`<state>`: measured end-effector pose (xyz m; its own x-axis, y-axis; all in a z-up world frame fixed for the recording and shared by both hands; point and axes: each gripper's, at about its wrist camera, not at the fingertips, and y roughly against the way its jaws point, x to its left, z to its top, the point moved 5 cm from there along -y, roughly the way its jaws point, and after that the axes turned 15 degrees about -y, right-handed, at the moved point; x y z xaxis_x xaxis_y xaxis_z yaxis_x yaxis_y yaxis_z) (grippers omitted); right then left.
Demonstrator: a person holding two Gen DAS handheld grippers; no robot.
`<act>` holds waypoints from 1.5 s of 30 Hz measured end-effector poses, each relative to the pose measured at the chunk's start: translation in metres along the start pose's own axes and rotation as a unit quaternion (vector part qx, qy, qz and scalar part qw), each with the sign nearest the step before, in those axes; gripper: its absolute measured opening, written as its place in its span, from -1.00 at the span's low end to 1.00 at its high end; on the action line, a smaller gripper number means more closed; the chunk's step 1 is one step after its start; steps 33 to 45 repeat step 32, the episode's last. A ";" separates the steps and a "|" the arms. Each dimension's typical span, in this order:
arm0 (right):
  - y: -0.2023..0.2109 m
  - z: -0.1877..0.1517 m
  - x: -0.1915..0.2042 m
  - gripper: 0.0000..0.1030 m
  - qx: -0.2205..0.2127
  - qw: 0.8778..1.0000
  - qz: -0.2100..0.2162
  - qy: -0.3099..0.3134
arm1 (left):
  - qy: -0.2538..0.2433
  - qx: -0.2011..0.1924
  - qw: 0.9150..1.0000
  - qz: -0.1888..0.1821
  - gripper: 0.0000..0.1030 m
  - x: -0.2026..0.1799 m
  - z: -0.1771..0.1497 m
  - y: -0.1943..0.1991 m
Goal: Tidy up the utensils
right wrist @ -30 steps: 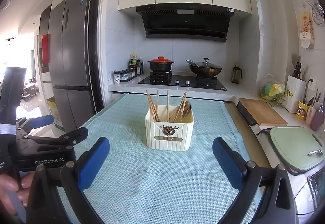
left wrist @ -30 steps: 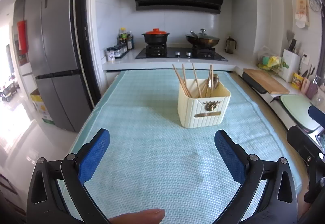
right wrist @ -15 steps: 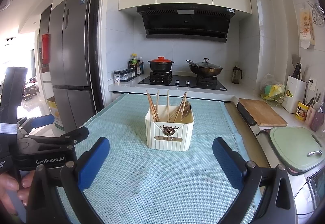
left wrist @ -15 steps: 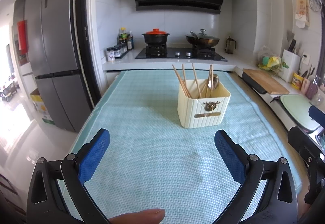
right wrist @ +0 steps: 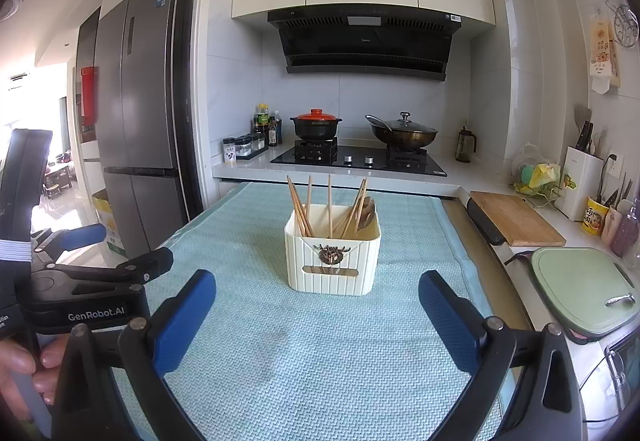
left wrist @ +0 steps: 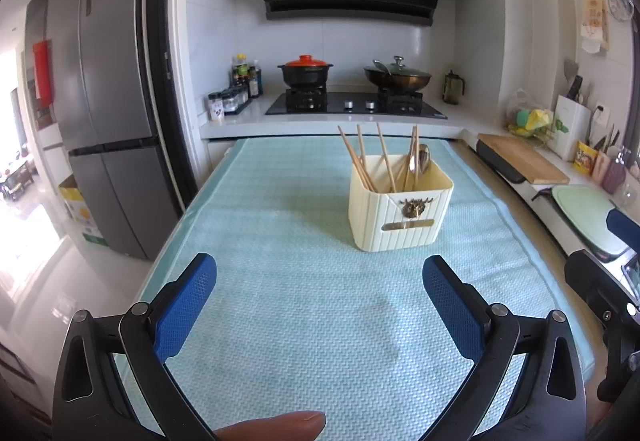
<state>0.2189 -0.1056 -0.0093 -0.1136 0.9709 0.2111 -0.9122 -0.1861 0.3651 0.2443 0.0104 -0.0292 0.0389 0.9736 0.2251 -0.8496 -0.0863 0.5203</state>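
Left gripper [left wrist: 319,295] is held wide open above the mat [left wrist: 304,321], nothing between its pads. Right gripper [right wrist: 317,307] is likewise spread and empty. The holder [right wrist: 333,258] is seen upright mid-mat, ahead of both; chopsticks [right wrist: 304,207] and a spoon [right wrist: 366,213] are stood inside it.

In the right wrist view, white lettering reading "GenRobot.AI" stands on the black body of the left gripper [right wrist: 100,241], just left of the right gripper's [right wrist: 316,297] jaws.
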 end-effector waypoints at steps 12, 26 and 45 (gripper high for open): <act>-0.001 0.000 0.000 1.00 0.000 1.000 0.001 -0.001 | 0.000 0.005 1.000 -0.006 0.99 0.001 -0.001 -0.003; -0.007 -0.006 -0.003 1.00 0.006 1.000 -0.001 -0.004 | -0.006 0.009 1.000 -0.011 0.99 -0.003 -0.004 -0.010; -0.012 -0.010 -0.004 1.00 0.013 1.000 -0.002 -0.007 | -0.005 0.002 1.000 0.000 0.99 -0.002 -0.006 -0.010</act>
